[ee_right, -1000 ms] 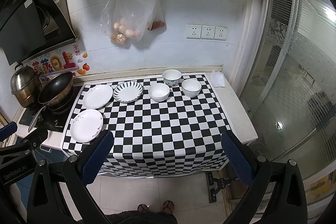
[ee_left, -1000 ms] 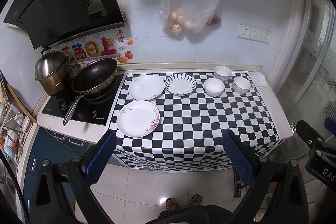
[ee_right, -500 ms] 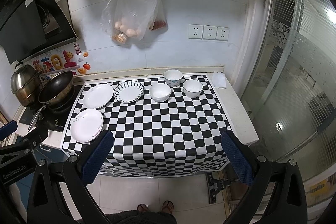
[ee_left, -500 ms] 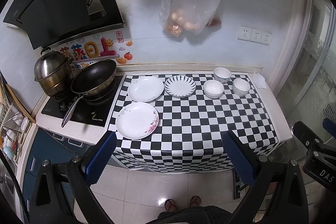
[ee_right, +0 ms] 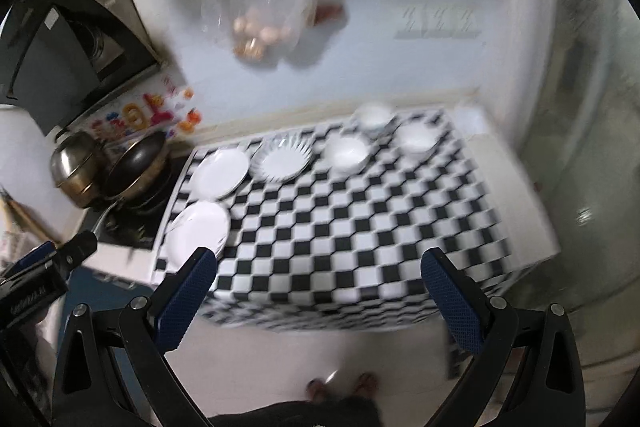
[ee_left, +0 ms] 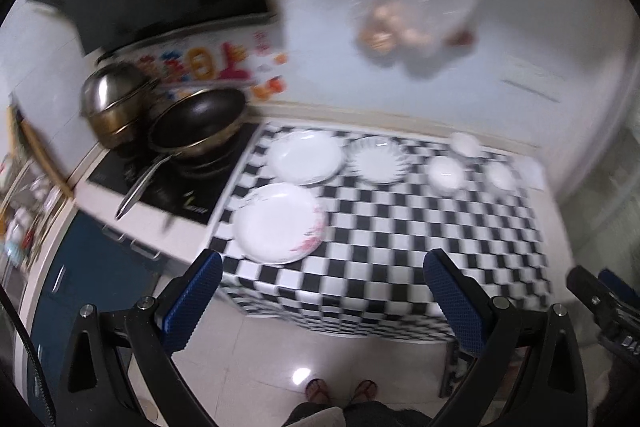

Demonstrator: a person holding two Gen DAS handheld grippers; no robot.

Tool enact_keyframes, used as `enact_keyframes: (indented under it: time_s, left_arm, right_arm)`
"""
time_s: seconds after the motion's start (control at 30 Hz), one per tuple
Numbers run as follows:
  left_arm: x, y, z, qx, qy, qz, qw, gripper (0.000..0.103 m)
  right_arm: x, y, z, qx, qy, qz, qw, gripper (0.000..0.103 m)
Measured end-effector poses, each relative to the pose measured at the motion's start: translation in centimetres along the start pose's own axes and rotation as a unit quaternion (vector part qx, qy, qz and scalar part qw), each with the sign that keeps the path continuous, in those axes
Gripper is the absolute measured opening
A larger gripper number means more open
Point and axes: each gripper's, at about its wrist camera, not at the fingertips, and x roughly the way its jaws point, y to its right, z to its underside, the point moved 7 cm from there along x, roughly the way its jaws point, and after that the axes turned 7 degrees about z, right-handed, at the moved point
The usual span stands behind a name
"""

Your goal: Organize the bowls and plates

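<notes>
Left wrist view: left gripper hanging with blue-padded jaws spread wide, gripping nothing, above the black-and-white checkered counter cloth; round white plate with pink floral edge lying at 11 o'clock, plain white plate and ribbed white plate sitting beyond. Right wrist view: right gripper hanging likewise spread and empty; three white bowls clustering at 12 o'clock, black frying pan sitting at 10 o'clock.

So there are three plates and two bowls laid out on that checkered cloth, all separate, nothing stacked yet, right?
Not quite: the left wrist view shows three bowls, not two. The three plates and the rest are right.
</notes>
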Motion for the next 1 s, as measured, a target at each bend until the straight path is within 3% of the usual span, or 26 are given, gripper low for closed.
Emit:
enact_keyframes:
  time_s: [0.13,0.27,0.53,0.63,0.77,0.83,0.93,1.0]
  left_arm:
    - [5.4,-5.4,0.6,-0.042,-0.037,-0.057,0.9968,0.103]
    - [10.9,-10.3,1.6,-0.084,-0.081,-0.077,0.9902,0.103]
    - [25.4,-18.2,3.0,-0.128,-0.199,-0.042,0.9707,0.102]
    - [30.0,-20.1,3.2,-0.126,-0.232,-0.027,0.9642,0.091]
    - [35.3,-22.0,3.2,-0.118,-0.268,-0.006,0.9563,0.071]
    - [37.1,-22.3,3.3,-0.108,-0.283,0.006,0.9531,0.066]
    - [38.7,-22.3,3.5,-0.099,-0.297,0.025,0.9493,0.062]
    - [39.3,-22.2,3.7,-0.091,-0.308,0.033,0.9466,0.053]
  right_arm:
    - [7.7,-2.0,0.2,-0.015,-0.062,-0.054,0.997,0.103]
    - [15.7,-5.2,0.3,-0.052,-0.106,-0.061,0.991,0.103]
    - [32.2,-14.0,0.4,-0.062,-0.211,-0.080,0.972,0.102]
    - [37.2,-17.4,1.0,-0.065,-0.250,-0.083,0.962,0.099]
    - [43.1,-21.8,2.2,-0.074,-0.304,-0.085,0.946,0.087]
    - [44.7,-23.4,2.7,-0.079,-0.319,-0.088,0.940,0.081]
    - [46.9,-24.9,3.4,-0.085,-0.340,-0.085,0.933,0.065]
    - [47.9,-25.6,4.0,-0.086,-0.350,-0.082,0.929,0.053]
